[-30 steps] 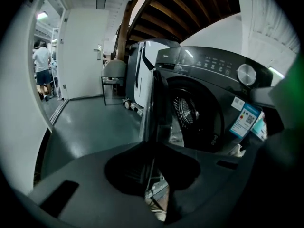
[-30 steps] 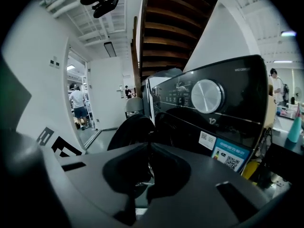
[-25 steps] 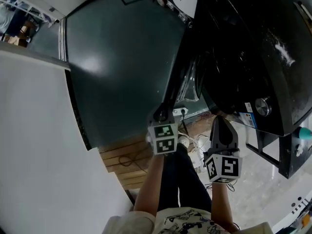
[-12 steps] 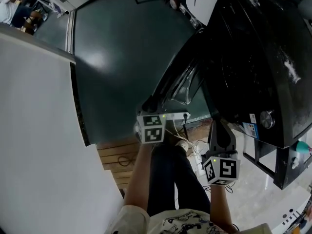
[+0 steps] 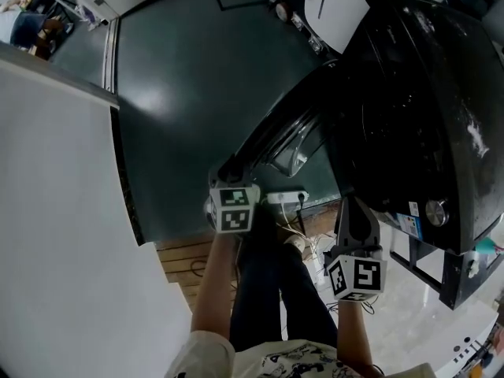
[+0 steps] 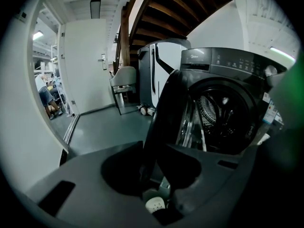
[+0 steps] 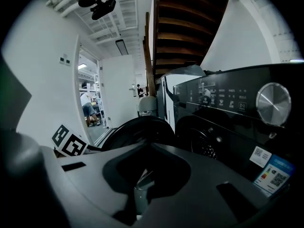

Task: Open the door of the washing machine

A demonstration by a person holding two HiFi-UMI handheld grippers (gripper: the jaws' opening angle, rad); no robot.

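Note:
The black front-loading washing machine [image 5: 409, 116] fills the right of the head view. Its round door [image 5: 276, 140] stands swung out to the left, and the drum [image 6: 216, 113] shows behind it. My left gripper [image 5: 228, 172] is at the door's outer rim. In the left gripper view the door [image 6: 166, 113] runs edge-on down between that gripper's [image 6: 154, 194] jaws, which are opening but still hold the rim. My right gripper [image 5: 350, 207] hovers in front of the machine's lower front, shut and empty. The right gripper view [image 7: 142, 184] shows the open door [image 7: 137, 129] and the control knob [image 7: 273, 98].
A white appliance [image 5: 335, 2] stands beyond the machine, under a wooden staircase [image 6: 180, 8]. A power strip [image 5: 287, 198] with cables lies on the floor by the person's feet, next to wooden planks [image 5: 177, 262]. A white wall [image 5: 55, 211] closes the left side. A chair [image 6: 123, 77] stands further back.
My left gripper has moved left and back with the door's rim, and the door has swung wider open. The right gripper has shifted only a little.

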